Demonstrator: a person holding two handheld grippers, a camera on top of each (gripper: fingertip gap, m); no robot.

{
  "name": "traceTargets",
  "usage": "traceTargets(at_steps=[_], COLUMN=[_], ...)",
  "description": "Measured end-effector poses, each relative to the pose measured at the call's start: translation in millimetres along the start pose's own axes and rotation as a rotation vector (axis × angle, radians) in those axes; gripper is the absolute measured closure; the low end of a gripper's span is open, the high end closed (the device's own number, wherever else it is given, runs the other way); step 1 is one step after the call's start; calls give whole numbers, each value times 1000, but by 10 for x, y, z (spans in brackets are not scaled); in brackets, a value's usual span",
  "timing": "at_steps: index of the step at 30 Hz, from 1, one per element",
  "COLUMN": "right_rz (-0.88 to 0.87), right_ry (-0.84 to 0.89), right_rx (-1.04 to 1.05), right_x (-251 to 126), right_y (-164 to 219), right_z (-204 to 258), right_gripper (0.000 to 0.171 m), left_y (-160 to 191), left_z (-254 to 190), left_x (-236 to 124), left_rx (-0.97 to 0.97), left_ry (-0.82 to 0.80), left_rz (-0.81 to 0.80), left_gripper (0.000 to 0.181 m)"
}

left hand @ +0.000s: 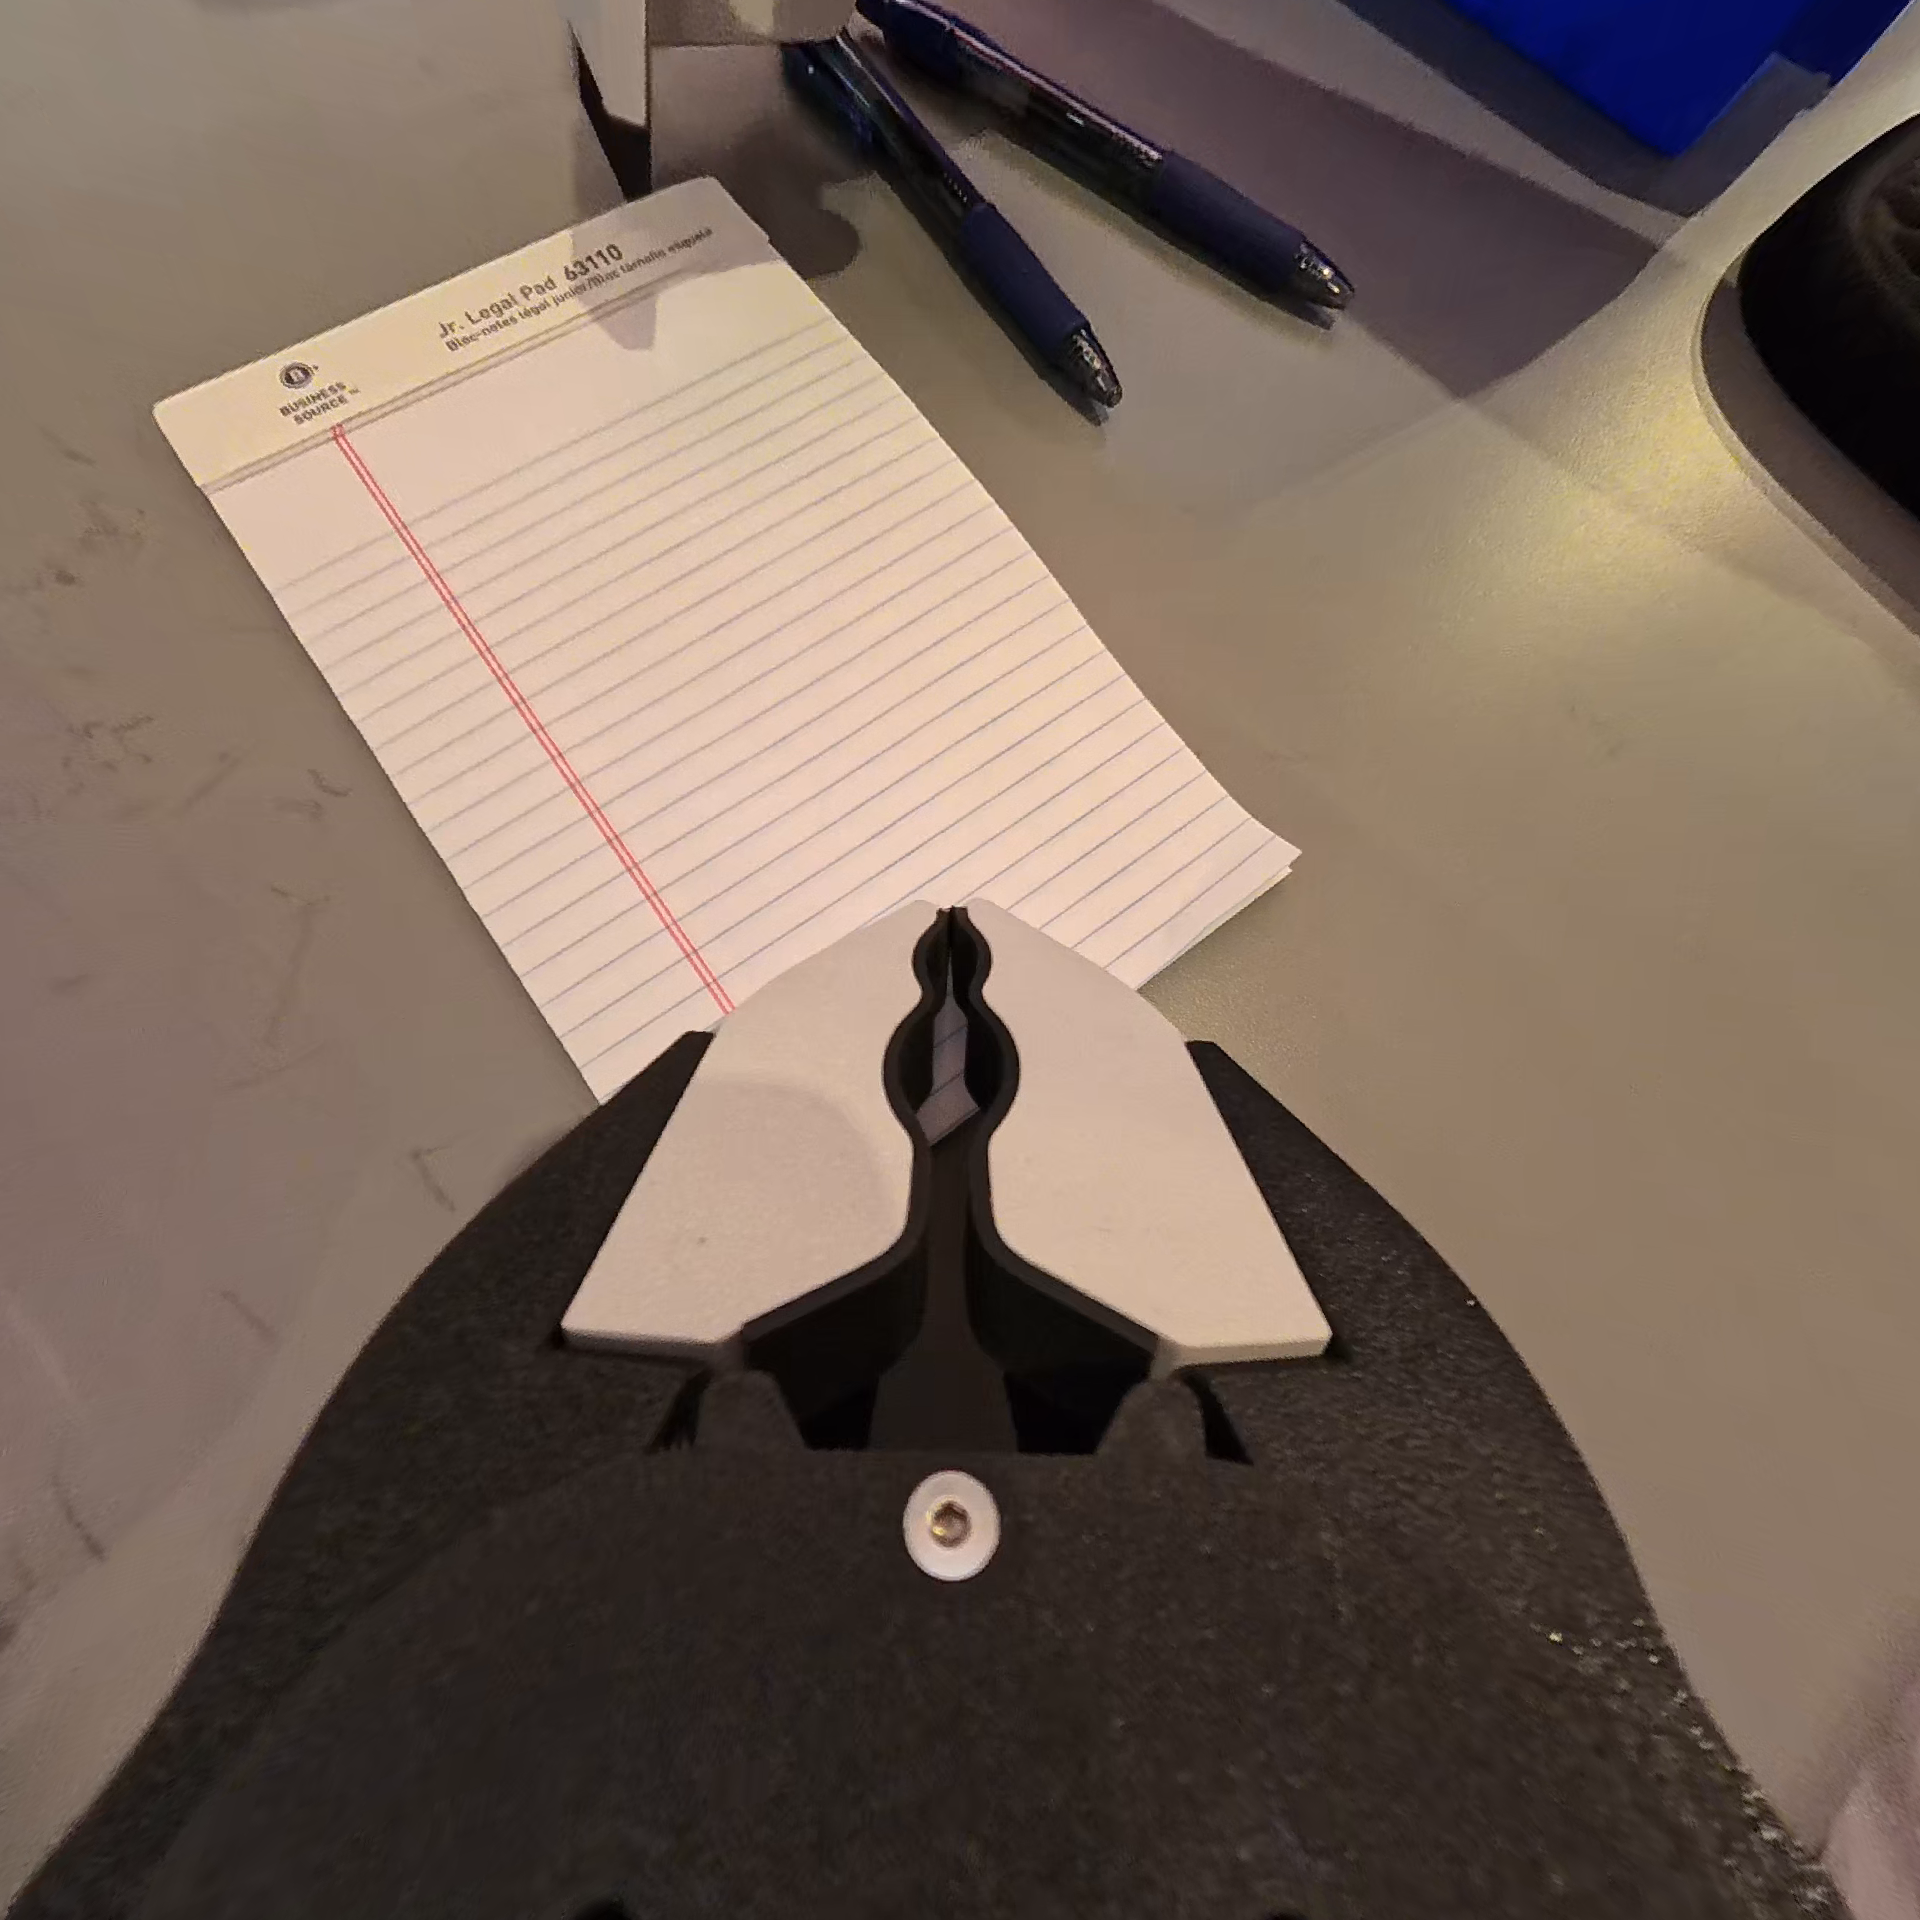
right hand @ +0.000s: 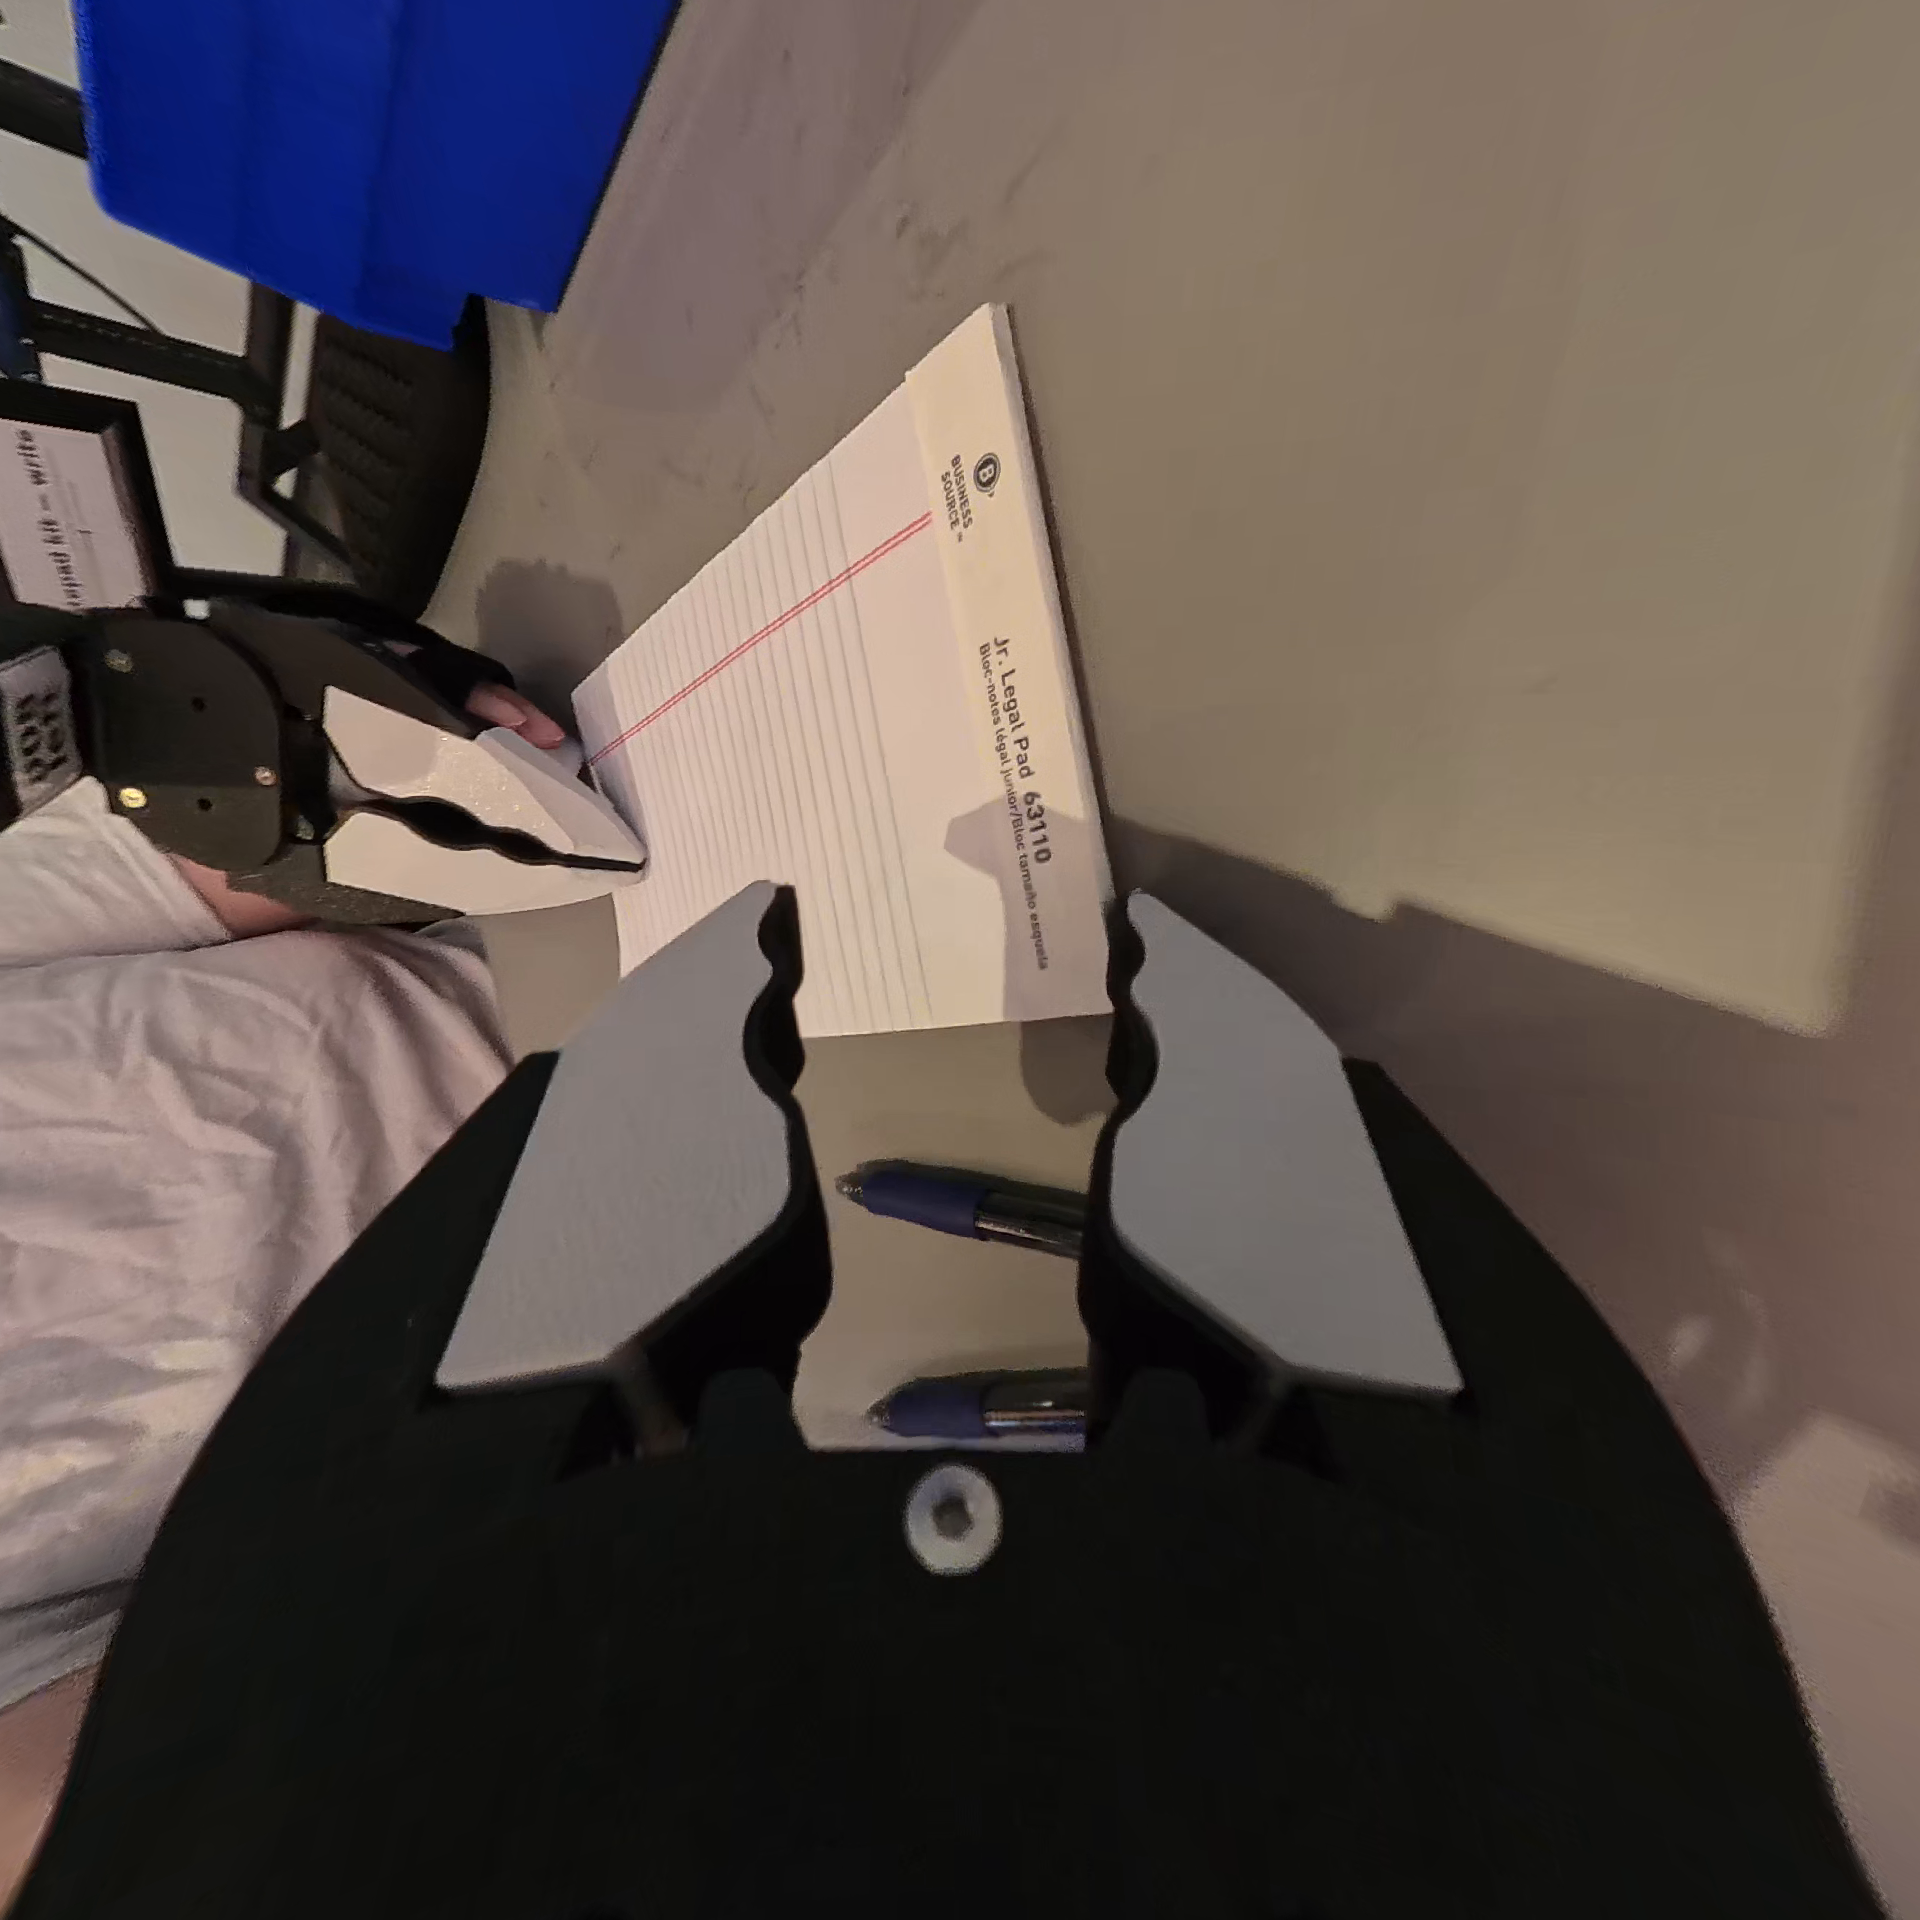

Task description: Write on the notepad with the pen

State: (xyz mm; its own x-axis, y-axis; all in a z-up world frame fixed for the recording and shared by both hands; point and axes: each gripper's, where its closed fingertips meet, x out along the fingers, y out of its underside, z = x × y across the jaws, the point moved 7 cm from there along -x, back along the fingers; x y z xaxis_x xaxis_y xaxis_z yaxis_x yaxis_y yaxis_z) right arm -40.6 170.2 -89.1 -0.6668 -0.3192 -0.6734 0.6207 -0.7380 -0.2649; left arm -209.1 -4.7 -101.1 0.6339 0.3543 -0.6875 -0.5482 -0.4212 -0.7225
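A white lined notepad (left hand: 675, 644) with a red margin line lies flat on the grey table; it also shows in the right wrist view (right hand: 831, 748). Two blue pens lie side by side beyond its top right corner, one nearer (left hand: 966, 218) and one farther (left hand: 1132, 156). My left gripper (left hand: 954, 916) is shut and empty, its tip on the pad's bottom edge, as the right wrist view also shows (right hand: 629, 862). My right gripper (right hand: 956, 906) is open and empty, hovering above the pens. Both pens (right hand: 966, 1205) (right hand: 977, 1413) show between its fingers.
A blue bin (left hand: 1621, 62) (right hand: 343, 145) stands behind the pens. A white box (left hand: 613, 94) (right hand: 1507, 571) stands close to the pad's top edge. A black round object (left hand: 1849, 312) sits at the table's right. A person's gloved hand (right hand: 478, 696) and light sleeve (right hand: 208, 1143) are by the left gripper. The tips of one gripper are about 15 cm away from the tips of the other. Left tips and right tips are each some 25 cm from the black round object (left hand: 1849, 312).
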Motion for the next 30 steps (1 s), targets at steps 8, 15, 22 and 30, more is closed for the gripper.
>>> traceTargets(at_steps=[8,15,22,30], right_rz=[62,12,40,164], right_ry=[-160,-299,-517,-210], right_rx=[95,147,115,-45], right_x=[-36,-160,-145,183], right_y=[-63,-81,-124,-366], right_z=[-95,-106,135,172], right_gripper=[114,125,147,136], left_y=[22,23,15,-3], left_z=[-33,-34,-44,-48], left_x=[3,2,12,30], left_rx=[51,52,63,66], left_ry=[-52,-52,-58,-60], left_rz=[-24,-26,-27,-29], left_gripper=[181,181,181,181])
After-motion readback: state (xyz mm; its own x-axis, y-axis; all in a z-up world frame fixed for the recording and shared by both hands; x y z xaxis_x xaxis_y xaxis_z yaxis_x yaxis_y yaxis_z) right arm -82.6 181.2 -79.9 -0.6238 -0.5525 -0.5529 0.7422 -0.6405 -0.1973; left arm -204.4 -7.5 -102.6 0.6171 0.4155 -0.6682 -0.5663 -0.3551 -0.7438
